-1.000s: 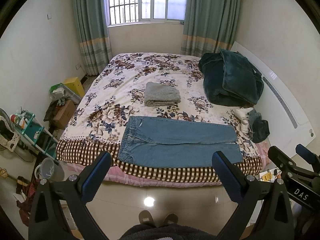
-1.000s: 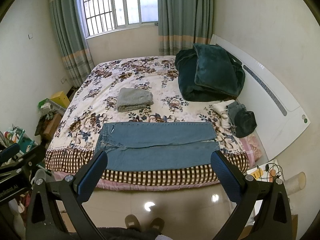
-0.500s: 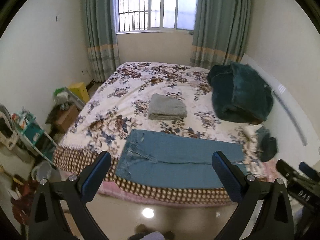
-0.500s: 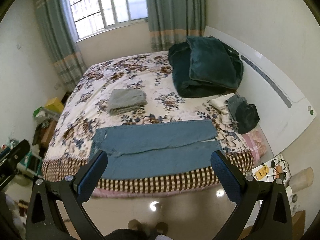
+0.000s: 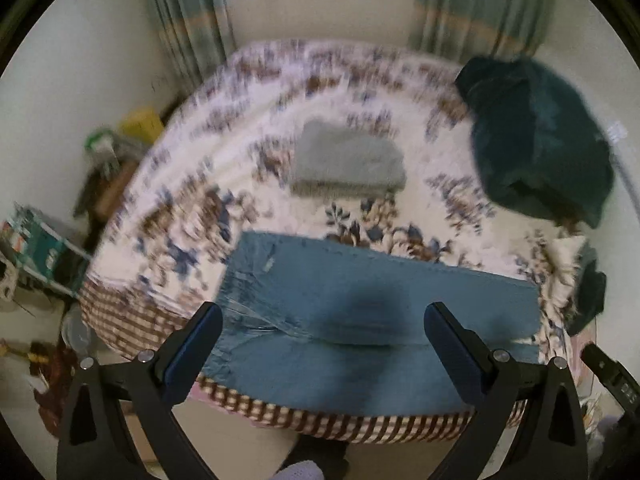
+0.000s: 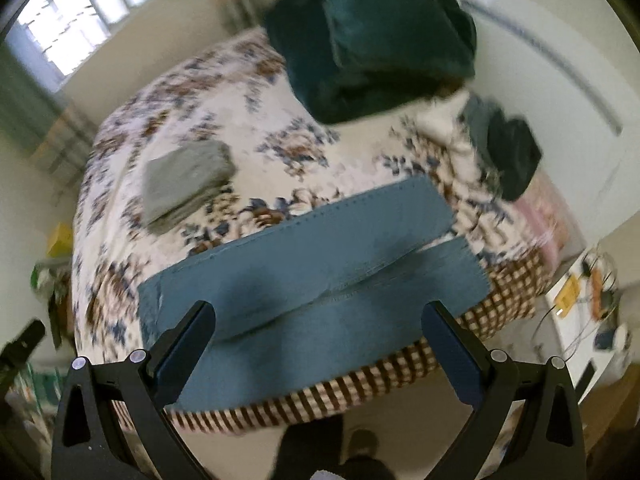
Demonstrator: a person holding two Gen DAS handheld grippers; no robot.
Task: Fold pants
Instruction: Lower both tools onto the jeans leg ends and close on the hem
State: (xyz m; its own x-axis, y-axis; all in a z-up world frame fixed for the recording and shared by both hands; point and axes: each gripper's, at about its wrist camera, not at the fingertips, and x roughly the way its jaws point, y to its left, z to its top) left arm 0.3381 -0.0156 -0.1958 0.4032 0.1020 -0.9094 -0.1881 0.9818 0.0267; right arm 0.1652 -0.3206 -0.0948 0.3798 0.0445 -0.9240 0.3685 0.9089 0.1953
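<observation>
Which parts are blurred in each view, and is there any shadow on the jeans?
Left wrist view: motion blur smears the floral bedspread and curtains; a dark soft shadow lies on the jeans. Right wrist view: stronger blur and tilt; the green blanket is smeared, a fainter shadow on the jeans.

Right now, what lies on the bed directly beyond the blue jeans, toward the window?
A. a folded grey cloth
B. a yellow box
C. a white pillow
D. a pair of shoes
A. The folded grey cloth rests on the floral bedspread just past the far edge of the blue jeans, apart from them, between the jeans and the window.
</observation>
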